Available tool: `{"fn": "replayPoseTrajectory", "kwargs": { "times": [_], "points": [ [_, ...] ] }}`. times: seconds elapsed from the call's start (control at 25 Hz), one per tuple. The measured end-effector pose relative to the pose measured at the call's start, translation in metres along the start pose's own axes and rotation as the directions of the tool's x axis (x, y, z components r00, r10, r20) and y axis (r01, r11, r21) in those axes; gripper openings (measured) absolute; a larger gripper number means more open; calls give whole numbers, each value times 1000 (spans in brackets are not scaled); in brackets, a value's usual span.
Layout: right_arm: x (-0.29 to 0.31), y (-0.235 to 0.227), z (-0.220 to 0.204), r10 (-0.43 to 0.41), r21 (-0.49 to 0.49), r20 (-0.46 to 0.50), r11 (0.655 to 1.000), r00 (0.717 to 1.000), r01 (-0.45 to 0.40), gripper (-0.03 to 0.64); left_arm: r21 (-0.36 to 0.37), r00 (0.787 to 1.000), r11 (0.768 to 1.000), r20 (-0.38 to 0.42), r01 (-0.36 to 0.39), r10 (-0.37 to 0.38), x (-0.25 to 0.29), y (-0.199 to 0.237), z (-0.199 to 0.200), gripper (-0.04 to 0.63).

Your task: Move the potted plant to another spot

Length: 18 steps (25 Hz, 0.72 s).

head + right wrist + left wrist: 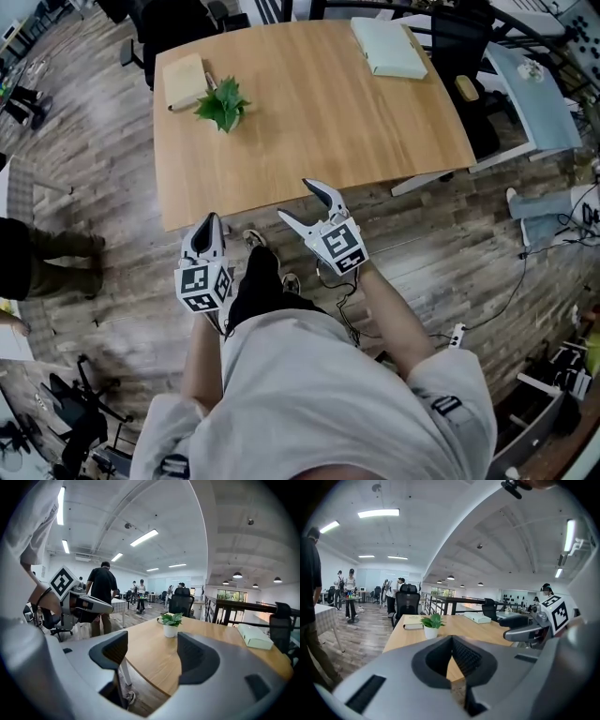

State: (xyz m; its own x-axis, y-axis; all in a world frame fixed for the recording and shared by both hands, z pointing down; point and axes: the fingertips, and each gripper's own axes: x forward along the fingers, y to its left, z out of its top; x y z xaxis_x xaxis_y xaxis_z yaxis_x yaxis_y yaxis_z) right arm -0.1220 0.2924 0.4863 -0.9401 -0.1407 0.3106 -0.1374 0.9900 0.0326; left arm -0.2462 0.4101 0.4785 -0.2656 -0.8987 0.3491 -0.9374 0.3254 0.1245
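Plant (223, 106) is seen upright in a white pot on the table (319, 131), at the far-left part in the head view, just beside a tan book (185, 82). It is touched by neither gripper. Both are held over the floor (441, 272) at the table's near edge, well apart from the plant.

Left gripper (208, 230): jaws are closed tip to tip and nothing is held. In the left gripper view only a hollow is left between the pads, and the table edge is seen through it. The plant is seen above the jaws, further back on the table.

Right gripper (305, 204): jaws are spread wide and nothing is gripped. In the right gripper view the plant is framed in the gap but sits far beyond the tips, with no pad on it.

A pale green box (388, 47) is laid at the table's far-right part, well apart from the plant. A black chair (178, 23) is parked at the far side. A person in black (23, 258) is seen standing on the floor at the left.
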Motion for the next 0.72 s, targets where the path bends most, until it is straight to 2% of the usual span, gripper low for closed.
{"fn": "replayPoseTrajectory", "kwargs": {
  "times": [0.24, 0.36, 0.52, 0.72],
  "points": [
    [41, -35, -1, -10, 15, -35, 1000, 999, 10, 336, -17, 1000, 1000, -17, 24, -25, 53, 26, 7, 12],
    [65, -50, -11, -5, 22, -87, 1000, 996, 7, 337, -16, 998, 999, -46, 52, -52, 81, 42, 8, 12],
    [97, -65, -14, 14, 65, -119, 998, 993, -6, 337, -14, 991, 996, -97, 87, -88, 115, 66, 8, 12],
    [120, -82, -18, -4, 87, -159, 996, 987, 18, 337, -43, 980, 988, -128, 149, -153, 150, 85, 13, 12]
  ]
}}
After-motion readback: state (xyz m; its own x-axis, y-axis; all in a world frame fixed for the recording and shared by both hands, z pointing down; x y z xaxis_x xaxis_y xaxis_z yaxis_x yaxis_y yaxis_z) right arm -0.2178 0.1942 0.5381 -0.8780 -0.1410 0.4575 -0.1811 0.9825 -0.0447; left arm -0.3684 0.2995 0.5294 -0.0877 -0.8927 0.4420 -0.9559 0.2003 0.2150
